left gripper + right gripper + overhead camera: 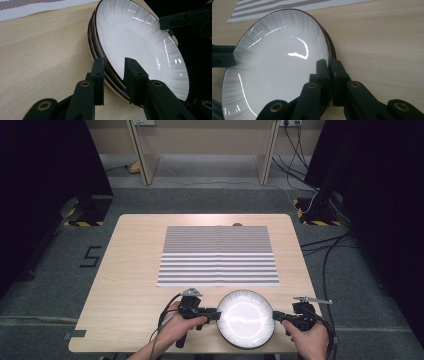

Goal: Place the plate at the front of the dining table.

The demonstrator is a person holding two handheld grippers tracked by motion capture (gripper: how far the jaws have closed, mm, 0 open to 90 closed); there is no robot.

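Stack of plates (245,318) at the near table (135,270) edge, just short of the striped placemat (218,255). Right gripper (328,62) pinched shut on the top plate's rim; left gripper (113,62) straddling the opposite rim, grip unclear. Grasp seemingly done, lift and placing left. At least three plates judging by stacked rims, one placemat, two grippers

both hands sit at the near edge. the left gripper (212,314) points right, jaws pinched on a rim; the right gripper (278,316) points left, jaws clamped nearly together.
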